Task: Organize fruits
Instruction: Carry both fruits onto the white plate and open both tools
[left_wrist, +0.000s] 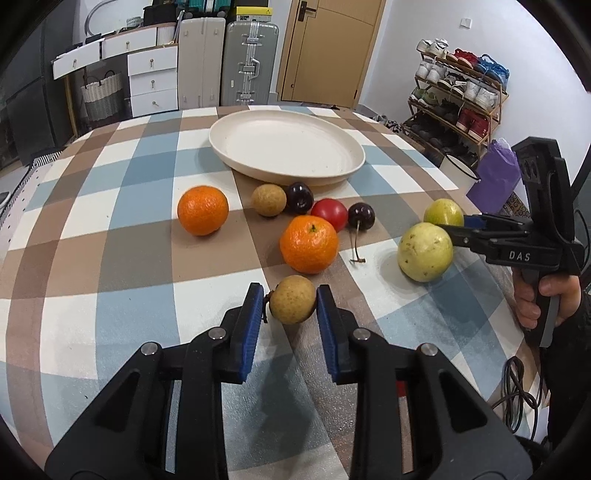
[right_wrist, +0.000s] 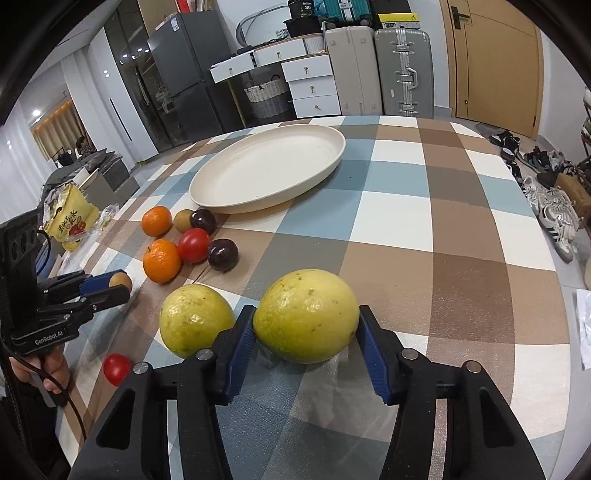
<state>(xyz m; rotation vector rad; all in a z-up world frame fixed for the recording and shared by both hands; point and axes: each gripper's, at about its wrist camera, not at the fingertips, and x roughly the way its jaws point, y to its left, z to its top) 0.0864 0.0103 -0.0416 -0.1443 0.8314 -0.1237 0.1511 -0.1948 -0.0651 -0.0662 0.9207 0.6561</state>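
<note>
My left gripper (left_wrist: 290, 301) has its blue pads around a small brown longan (left_wrist: 291, 299); the right pad touches it, the left shows a small gap. My right gripper (right_wrist: 306, 326) is shut on a yellow-green guava (right_wrist: 306, 315) on the cloth. A second guava (right_wrist: 195, 319) lies just left of it. An empty cream plate (left_wrist: 288, 146) sits at the far middle. In front of it lie two oranges (left_wrist: 202, 210) (left_wrist: 308, 243), another longan (left_wrist: 269, 199), two dark cherries (left_wrist: 299, 197) (left_wrist: 361, 216) and a red tomato (left_wrist: 329, 213).
A checked cloth (right_wrist: 424, 229) covers the round table. A small red tomato (right_wrist: 116, 368) lies near the table's left front edge. A yellow snack bag (right_wrist: 70, 218) lies at the left edge. Suitcases, drawers and a shoe rack (left_wrist: 458, 99) stand beyond.
</note>
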